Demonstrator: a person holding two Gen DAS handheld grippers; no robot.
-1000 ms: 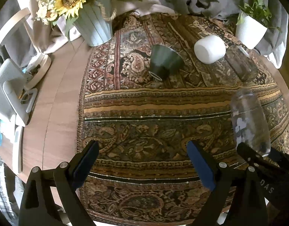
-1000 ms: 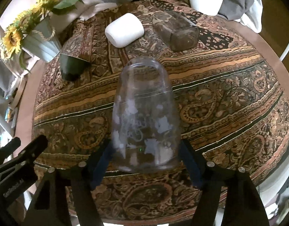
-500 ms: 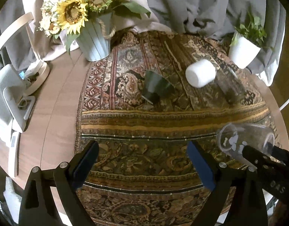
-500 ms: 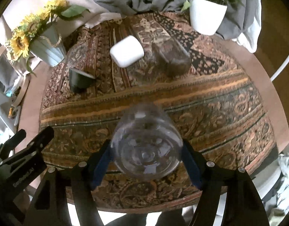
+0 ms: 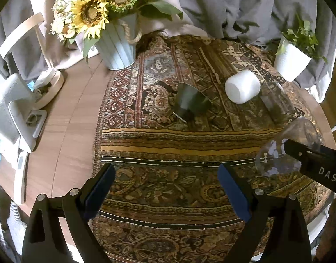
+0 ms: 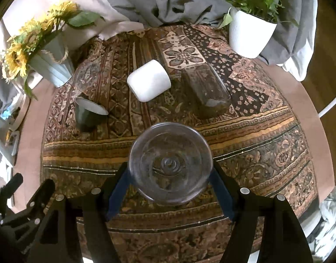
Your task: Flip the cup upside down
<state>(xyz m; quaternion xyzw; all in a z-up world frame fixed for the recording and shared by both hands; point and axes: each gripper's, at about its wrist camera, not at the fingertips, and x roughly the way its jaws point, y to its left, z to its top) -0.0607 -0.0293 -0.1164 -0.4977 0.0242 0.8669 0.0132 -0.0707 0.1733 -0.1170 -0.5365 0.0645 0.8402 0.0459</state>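
A clear glass cup with white leaf prints [image 6: 170, 163] is held between the blue pads of my right gripper [image 6: 170, 182], which is shut on it above the patterned cloth. In the right wrist view I look at its round end straight on. In the left wrist view the cup [image 5: 284, 151] hangs tilted at the right, held by the right gripper's black finger [image 5: 310, 160]. My left gripper [image 5: 165, 188] is open and empty over the near part of the cloth.
On the patterned cloth [image 5: 168, 144] lie a dark green cup [image 5: 191, 102], a white cup [image 5: 242, 86] and a clear glass [image 6: 208, 87], all on their sides. A sunflower vase [image 5: 117, 43] stands back left, a white plant pot [image 6: 249, 35] back right.
My right gripper has lifted the glass cup off the cloth and turned it, from standing mouth-down to its round end facing the camera. Both grippers have risen.
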